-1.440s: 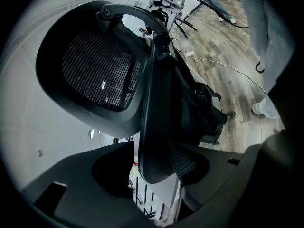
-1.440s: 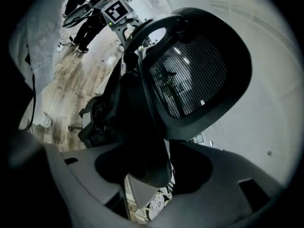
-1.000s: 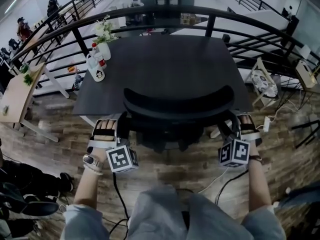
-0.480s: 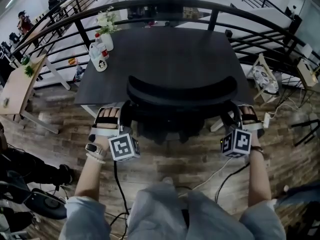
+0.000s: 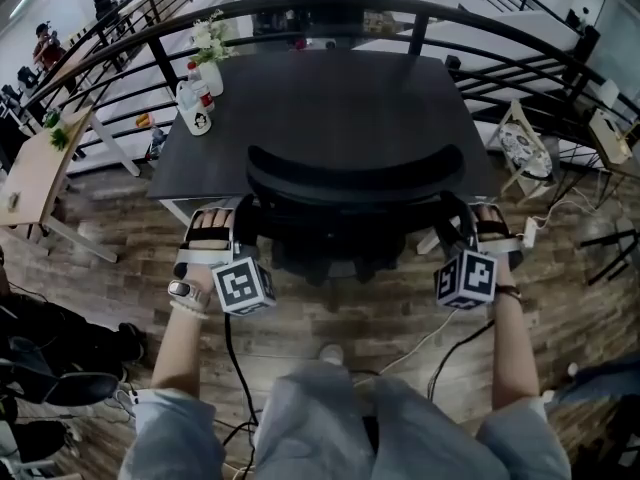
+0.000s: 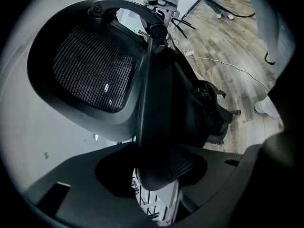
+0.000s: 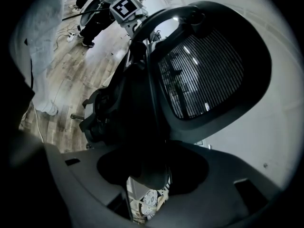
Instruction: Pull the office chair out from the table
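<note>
A person is standing on a wooden floor (image 5: 120, 218), looking steeply down at a dark worktop (image 5: 330, 98) with a black railing (image 5: 420, 28) curving behind it. On the worktop's far left corner a white vase of flowers (image 5: 208, 63) and a cluster of mugs and bottles (image 5: 193, 108) are standing close together.

Just beside the near left corner, the left hand (image 5: 208, 240) is holding the left tool (image 5: 243, 236). Its jaws are standing wide and are closing round the left arm (image 6: 154, 127) of the office chair (image 5: 355, 183), which is filling the gap between them.

The chair is sitting in the middle, tucked against the worktop's near edge. Its curved mesh back is facing the person and its seat is hiding underneath.

On the right, the right hand (image 5: 492, 230) is holding the right tool (image 5: 455, 233). Its jaws have just been closing and are now gripping the chair's right arm (image 7: 147, 141), which is sitting between them.

A pale cable (image 5: 425, 346) is trailing across the floor below the right tool, and a black one (image 5: 232, 368) is running down from the left tool.

Judging from this, the pull is only just starting. The rounded arms may be slipping through such wide grips. One side pulling harder could be swivelling the chair rather than rolling it. Its wheels may be snagging on the cables, and a jolt against the worktop might be toppling the vase
</note>
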`<action>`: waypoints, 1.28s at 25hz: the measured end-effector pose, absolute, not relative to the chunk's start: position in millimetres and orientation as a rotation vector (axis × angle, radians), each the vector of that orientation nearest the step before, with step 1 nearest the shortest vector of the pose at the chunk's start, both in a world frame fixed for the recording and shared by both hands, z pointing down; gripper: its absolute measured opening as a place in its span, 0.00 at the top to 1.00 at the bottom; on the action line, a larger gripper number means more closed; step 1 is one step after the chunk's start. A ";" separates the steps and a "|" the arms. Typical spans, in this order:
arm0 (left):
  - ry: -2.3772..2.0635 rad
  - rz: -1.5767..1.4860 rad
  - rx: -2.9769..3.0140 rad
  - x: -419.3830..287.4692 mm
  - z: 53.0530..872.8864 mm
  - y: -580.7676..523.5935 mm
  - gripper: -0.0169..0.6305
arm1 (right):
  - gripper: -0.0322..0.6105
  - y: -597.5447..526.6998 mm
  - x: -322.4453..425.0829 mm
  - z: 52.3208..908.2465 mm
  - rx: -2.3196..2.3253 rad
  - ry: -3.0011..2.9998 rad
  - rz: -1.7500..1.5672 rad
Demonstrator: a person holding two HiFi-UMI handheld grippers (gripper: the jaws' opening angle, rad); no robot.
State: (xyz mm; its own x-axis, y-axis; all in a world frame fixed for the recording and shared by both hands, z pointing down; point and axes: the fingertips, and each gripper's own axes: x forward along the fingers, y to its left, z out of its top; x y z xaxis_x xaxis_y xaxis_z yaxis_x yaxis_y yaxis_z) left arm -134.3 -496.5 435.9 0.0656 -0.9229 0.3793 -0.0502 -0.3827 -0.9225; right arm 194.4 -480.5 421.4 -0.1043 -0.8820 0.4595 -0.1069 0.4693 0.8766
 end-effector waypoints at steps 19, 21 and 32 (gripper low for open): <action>1.040 -1.485 -1.555 -111.9 431.1 -368.6 0.66 | 0.65 -383.3 216.7 417.5 0.893 -1.603 -0.832; 1.056 -1.491 -1.552 -109.0 430.2 -352.9 0.67 | 0.65 -375.6 219.4 416.4 0.886 -1.603 -0.832; 1.110 -1.561 -1.518 -111.3 428.3 -253.5 0.67 | 0.65 -297.3 217.1 411.1 0.836 -1.617 -0.870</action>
